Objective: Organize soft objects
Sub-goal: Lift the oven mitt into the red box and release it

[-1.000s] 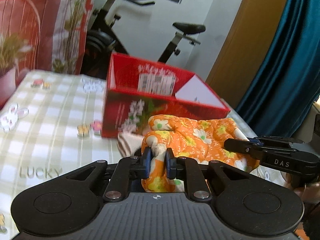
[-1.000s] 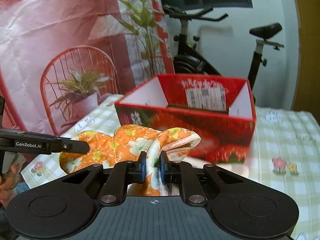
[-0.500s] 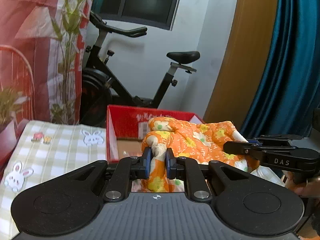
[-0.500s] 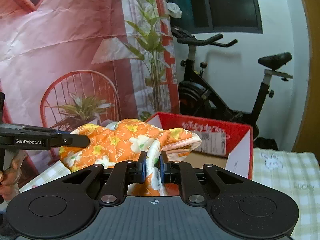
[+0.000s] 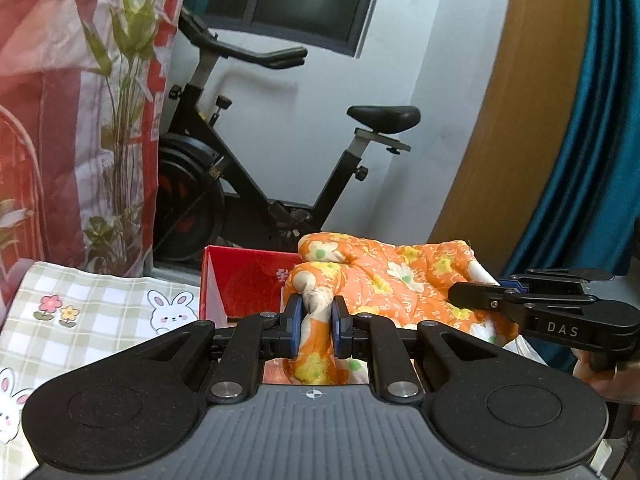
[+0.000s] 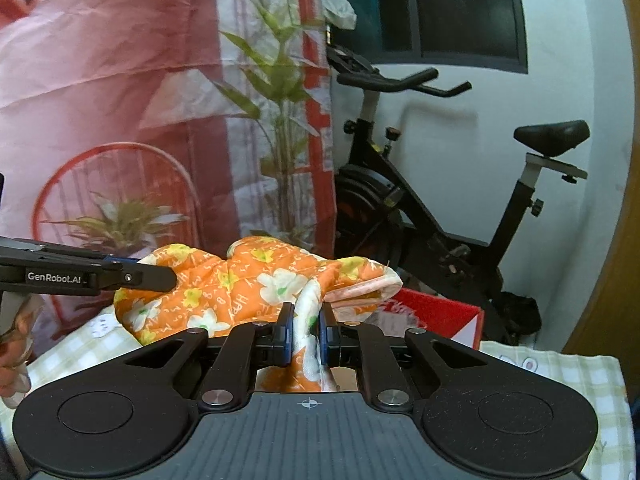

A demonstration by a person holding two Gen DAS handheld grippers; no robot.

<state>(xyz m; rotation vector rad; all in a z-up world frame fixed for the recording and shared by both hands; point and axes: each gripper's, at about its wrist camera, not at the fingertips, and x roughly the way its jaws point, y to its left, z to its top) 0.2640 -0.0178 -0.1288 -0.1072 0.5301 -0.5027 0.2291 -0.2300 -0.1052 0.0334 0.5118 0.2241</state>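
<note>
Tongs pinching cloth: left tongs (image 5: pixel 314 322) and right tongs (image 6: pixel 306 334) each clamp the orange floral quilt (image 5: pixel 400 276), held at centre frame above the red box (image 5: pixel 244 284).

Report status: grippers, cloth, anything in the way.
Left gripper and right gripper both shut on orange floral quilt. Quilt held above red box. Nothing seen blocking.
</note>
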